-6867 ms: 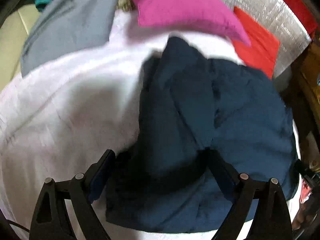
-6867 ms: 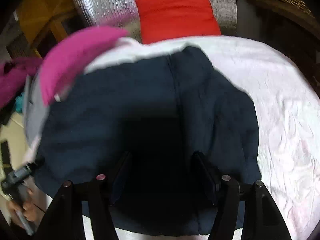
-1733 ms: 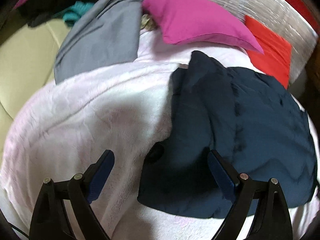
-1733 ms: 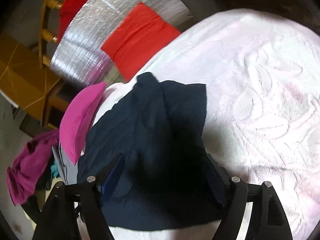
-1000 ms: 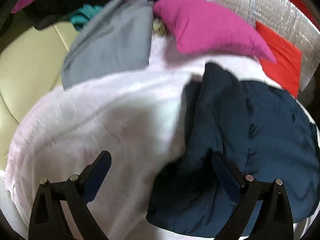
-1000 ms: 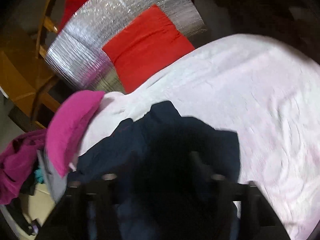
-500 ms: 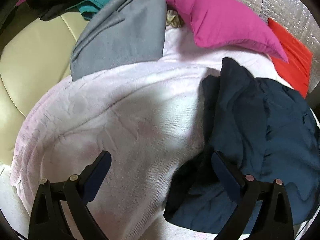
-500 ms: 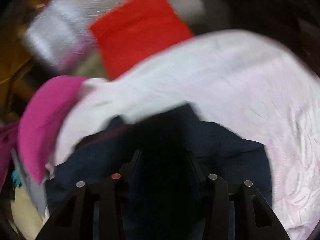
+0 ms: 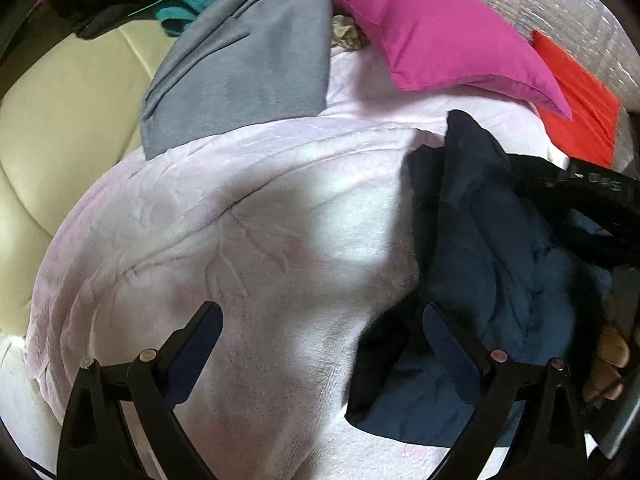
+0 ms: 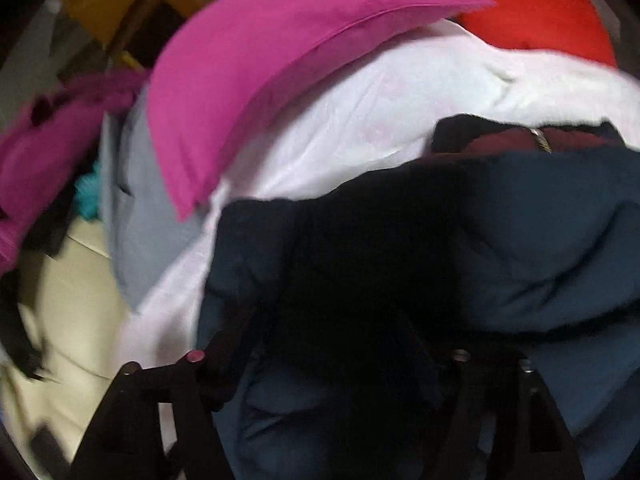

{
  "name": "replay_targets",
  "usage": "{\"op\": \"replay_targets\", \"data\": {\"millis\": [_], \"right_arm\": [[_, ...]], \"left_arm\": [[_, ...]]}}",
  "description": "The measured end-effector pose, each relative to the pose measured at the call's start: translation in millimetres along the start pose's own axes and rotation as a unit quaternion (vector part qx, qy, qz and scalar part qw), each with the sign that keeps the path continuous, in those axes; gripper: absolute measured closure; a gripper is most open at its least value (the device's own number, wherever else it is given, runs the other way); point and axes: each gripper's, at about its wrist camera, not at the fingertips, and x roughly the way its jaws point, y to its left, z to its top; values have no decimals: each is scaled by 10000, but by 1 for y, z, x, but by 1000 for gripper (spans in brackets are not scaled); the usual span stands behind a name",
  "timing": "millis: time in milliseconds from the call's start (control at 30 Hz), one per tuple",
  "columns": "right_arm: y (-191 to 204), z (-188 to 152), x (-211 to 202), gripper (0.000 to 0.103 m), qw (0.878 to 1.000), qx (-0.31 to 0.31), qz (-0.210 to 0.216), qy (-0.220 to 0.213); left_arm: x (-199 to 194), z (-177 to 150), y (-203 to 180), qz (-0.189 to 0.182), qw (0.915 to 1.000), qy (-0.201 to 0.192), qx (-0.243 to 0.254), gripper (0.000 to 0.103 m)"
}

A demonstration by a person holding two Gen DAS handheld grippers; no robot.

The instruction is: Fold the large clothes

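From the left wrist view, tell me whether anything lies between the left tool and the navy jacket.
Nothing visible does. The left tool is open over bare pale pink blanket, and the navy jacket lies just beyond its right finger. The magenta pillow and grey garment sit farther back.

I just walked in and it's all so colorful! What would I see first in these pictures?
Probably the bright pink pillow, lying at the far edge of the pale fluffy blanket. Next comes the big dark blue jacket, bunched up on the blanket's right side, with a red cloth behind it. The left gripper hangs over the blanket with its jaws wide apart.
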Motion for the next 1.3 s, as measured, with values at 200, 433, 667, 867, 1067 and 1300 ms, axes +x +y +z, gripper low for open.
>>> {"op": "replay_targets", "data": {"millis": [200, 433, 667, 867, 1067, 1300], "right_arm": [[-33, -16, -57, 29, 9959, 392, 706, -401], [-151, -76, -174, 23, 9811, 1196, 867, -1254], [-281, -166, -249, 19, 9464, 2609, 917, -1672], [-287, -225, -243, 18, 9258, 2955, 1857, -1456], [-252, -236, -197, 18, 9251, 2956, 2187, -945], [-244, -241, -153, 18, 9171, 3357, 2036, -686]], "left_arm": [[-9, 0, -9, -802, 9965, -48, 231, 2], [-16, -5, -20, -1672, 9852, 14, 374, 2], [3, -9, -23, -1380, 9896, 335, 231, 2], [1, -13, -22, -1304, 9902, 495, 98, 2], [-39, -47, -14, -1573, 9867, 319, -254, 2], [-34, -80, -16, -2321, 9660, 706, -897, 2]]}}
